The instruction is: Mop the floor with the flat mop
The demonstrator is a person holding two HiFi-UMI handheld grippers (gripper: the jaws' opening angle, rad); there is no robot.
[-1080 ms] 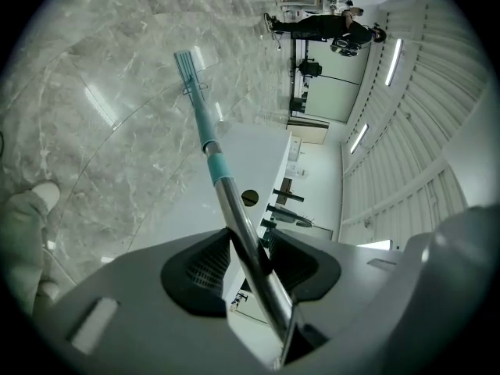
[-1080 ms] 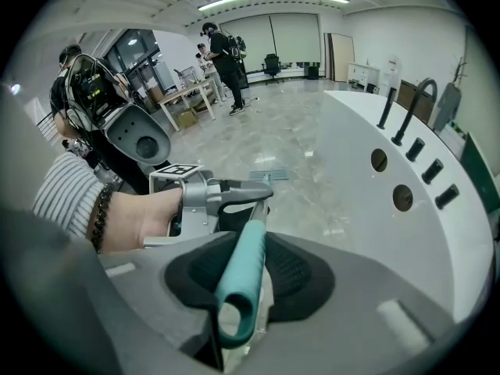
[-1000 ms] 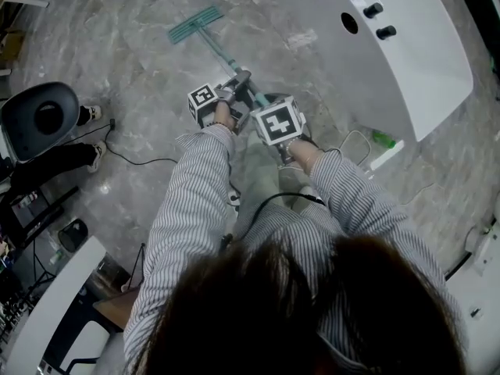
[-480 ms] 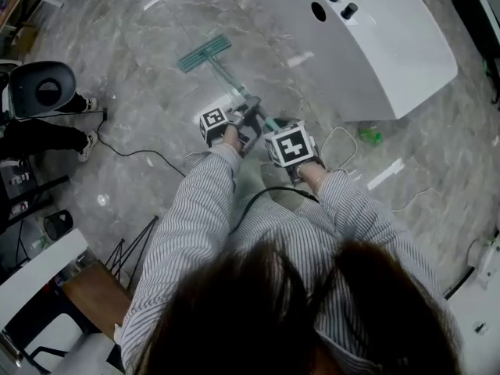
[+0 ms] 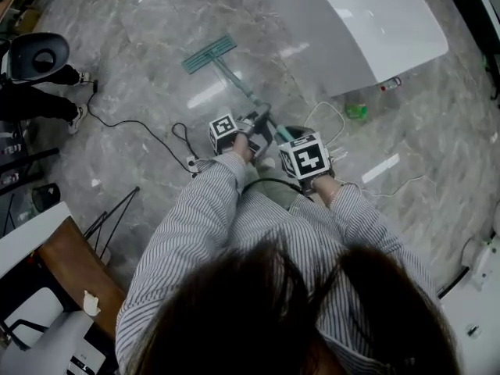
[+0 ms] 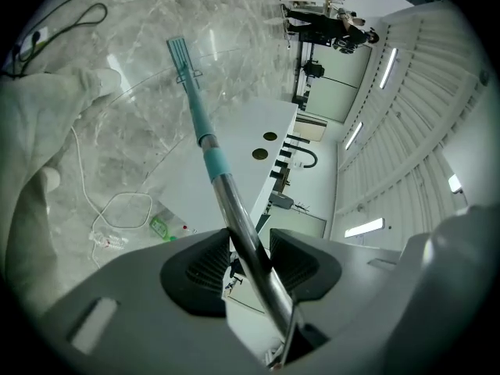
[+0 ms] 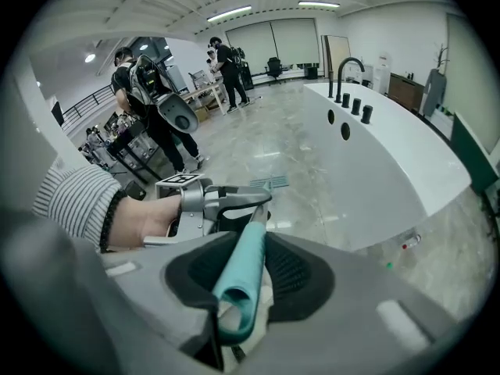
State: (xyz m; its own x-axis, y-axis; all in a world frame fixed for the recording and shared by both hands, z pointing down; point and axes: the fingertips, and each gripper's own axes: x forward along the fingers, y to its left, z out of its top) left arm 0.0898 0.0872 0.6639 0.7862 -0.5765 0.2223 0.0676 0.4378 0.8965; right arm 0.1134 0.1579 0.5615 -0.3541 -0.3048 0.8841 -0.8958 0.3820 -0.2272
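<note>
Flat mop (image 5: 209, 54), head at 11 o'clock: dragged rearward with operator. Left claw (image 6: 248, 258), right claw (image 7: 242, 268): clenched on pole (image 6: 215, 162). Stroke ongoing.

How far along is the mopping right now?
Done: the flat mop is picked up, left gripper clamped on its metal pole, right gripper on the teal handle end. In hand: the mop head lies flat on the floor ahead. Left: no wet trail shows, so coverage cannot be judged.
</note>
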